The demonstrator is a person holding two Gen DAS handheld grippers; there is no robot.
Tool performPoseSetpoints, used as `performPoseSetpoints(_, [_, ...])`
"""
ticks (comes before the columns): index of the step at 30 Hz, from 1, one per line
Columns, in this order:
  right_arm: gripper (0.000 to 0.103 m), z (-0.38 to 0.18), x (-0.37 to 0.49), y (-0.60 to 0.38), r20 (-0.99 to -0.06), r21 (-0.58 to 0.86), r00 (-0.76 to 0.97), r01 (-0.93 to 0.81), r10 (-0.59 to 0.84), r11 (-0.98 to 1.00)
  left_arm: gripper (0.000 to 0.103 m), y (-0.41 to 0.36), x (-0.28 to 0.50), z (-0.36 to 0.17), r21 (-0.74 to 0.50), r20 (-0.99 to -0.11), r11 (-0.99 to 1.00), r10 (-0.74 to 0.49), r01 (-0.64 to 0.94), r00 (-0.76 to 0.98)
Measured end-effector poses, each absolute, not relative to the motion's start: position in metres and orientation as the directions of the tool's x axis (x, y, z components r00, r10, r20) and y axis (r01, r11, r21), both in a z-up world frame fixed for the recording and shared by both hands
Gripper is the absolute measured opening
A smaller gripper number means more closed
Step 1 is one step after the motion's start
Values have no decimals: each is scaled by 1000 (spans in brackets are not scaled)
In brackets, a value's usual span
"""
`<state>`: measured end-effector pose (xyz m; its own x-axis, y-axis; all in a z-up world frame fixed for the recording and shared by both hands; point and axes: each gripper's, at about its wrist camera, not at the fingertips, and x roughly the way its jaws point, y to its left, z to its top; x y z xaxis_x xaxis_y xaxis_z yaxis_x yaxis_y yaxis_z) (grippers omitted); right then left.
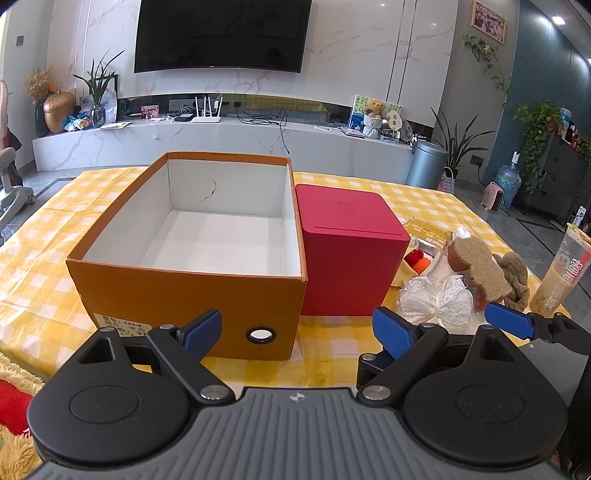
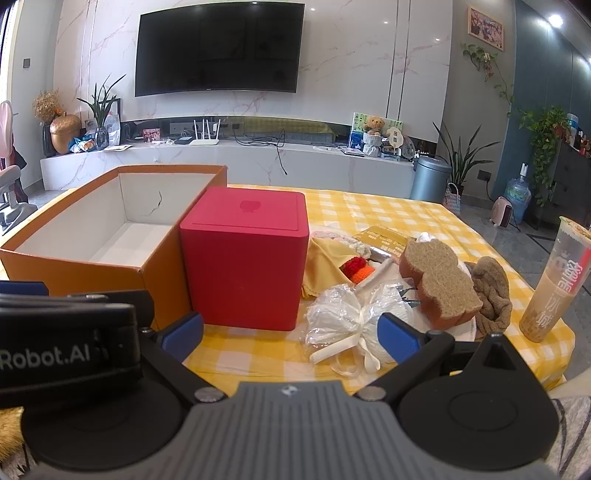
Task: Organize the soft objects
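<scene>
Sponge [image 2: 439, 284] upright, tilted, leaning on cloth [image 2: 493, 295]

Television [image 2: 219, 48]: I see it dark, filling the upper middle of the frame on a marble wall.
Router [image 2: 206, 134]: white, antennas up, on the long shelf under the screen.
Teddy bear [image 2: 373, 124]: I spot it right of centre on that shelf.
Gold jar [image 2: 64, 132]: at far left of the shelf, beside a leafy plant [image 2: 101, 99].
Bin [image 2: 429, 178]: grey cylinder, on the floor right of the shelf.
Water bottle [image 2: 517, 194]: blue, far right on the floor, with a small pink heater [image 2: 502, 211] just beside it.
Drink cup [image 2: 550, 291]: tall, printed, right edge of my frame, standing on the yellow checked tablecloth [image 2: 369, 206].
Picture [image 2: 485, 23]: framed, upper right corner.
</scene>
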<state>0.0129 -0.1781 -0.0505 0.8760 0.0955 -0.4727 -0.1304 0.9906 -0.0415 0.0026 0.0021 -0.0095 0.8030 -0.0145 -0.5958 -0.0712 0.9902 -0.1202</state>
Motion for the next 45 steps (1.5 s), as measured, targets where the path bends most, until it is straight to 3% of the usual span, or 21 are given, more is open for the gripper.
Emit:
performPoseSetpoints(19, [99,-52,14,-174,-474,-56,875,-138,95,989,103,6,2,-12,-121,-601,989,-4,-85,799])
performPoseSetpoints(27, [99,-46,14,-181,-466,-14,879,-122,101,992,103,-4,-9,-1,-113,-517,993,-24,-41,856])
performPoseSetpoints(31, [99,-36,16,-189,-456,-9,886,-101,86,995,103,-10,-2,11,-166,-508,986,-55,-35,860])
performPoseSetpoints(40, [99,1,64,-237,-510,-15,860,8,-14,1000,103,-23,27,27,-193,-498,981,-66,-36,865])
performPoseSetpoints(45, [100,27,107,-280,-568,16,821,80,-57,997,103,-48,44,20,-113,-514,992,-112,63,850])
